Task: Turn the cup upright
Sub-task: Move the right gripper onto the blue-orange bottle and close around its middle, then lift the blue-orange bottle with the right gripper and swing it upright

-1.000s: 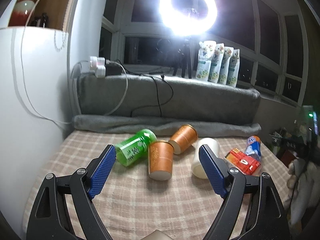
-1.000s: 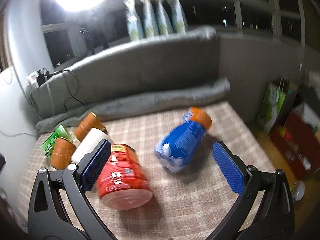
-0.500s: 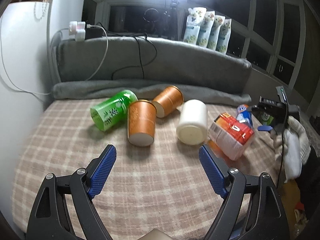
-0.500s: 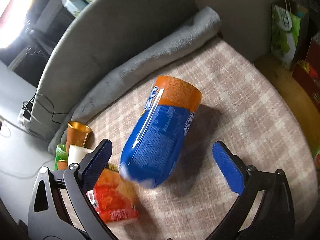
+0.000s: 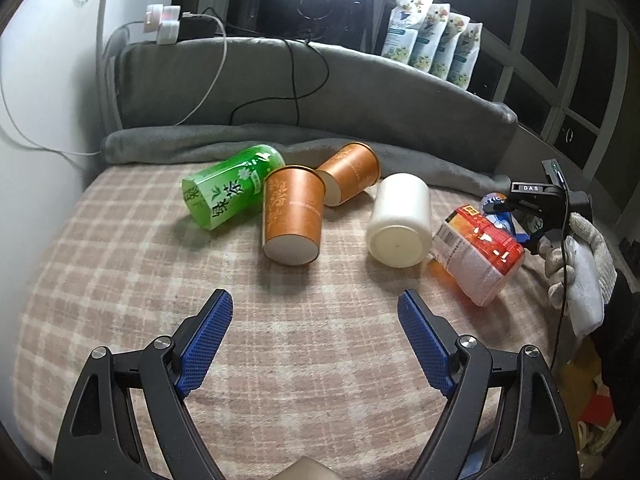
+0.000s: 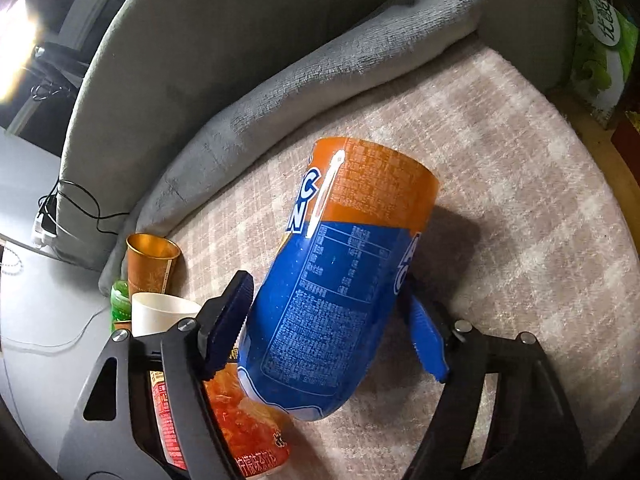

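Observation:
Several cups lie on their sides on a checked cloth [image 5: 120,280]. In the left wrist view I see a green cup [image 5: 232,186], two orange cups [image 5: 292,216] [image 5: 350,172], a white cup [image 5: 400,220] and a red cup [image 5: 478,252]. My left gripper [image 5: 316,340] is open and empty, short of them. In the right wrist view my right gripper [image 6: 328,312] has its pads against both sides of a blue and orange cup [image 6: 340,280], which lies tilted on the cloth. That gripper also shows in the left wrist view [image 5: 536,204] at the far right.
A rolled grey blanket [image 5: 200,140] and a grey padded backrest [image 5: 280,80] border the far side. Cables and a power strip [image 5: 164,28] sit on the backrest. Four pouches [image 5: 432,52] stand by the window. A green box [image 6: 600,52] is beyond the right edge.
My right gripper has moved onto the blue and orange cup and closed on its sides. My left gripper has pulled back and tilted down, so the cups sit farther ahead.

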Motion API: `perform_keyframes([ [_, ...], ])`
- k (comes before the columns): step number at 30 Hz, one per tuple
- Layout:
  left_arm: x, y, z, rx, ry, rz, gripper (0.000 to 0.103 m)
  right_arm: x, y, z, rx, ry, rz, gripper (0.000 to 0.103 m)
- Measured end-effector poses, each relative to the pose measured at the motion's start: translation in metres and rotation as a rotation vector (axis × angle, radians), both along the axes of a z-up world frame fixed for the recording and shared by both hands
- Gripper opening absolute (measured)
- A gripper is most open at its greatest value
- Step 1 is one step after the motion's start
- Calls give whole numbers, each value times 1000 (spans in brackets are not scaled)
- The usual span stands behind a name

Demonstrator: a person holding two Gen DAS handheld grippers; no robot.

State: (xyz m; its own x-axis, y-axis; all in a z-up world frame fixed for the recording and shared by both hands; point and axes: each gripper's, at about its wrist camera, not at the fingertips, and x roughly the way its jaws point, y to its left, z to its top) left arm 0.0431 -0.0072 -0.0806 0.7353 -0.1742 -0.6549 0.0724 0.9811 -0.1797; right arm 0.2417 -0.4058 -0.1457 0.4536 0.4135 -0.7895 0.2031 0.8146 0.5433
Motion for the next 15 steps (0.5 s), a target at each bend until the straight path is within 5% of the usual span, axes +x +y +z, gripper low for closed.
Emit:
perform_keyframes([
  [15, 4, 7, -1, -4, 12, 18, 85, 1, -4, 13, -3, -56, 7, 69],
])
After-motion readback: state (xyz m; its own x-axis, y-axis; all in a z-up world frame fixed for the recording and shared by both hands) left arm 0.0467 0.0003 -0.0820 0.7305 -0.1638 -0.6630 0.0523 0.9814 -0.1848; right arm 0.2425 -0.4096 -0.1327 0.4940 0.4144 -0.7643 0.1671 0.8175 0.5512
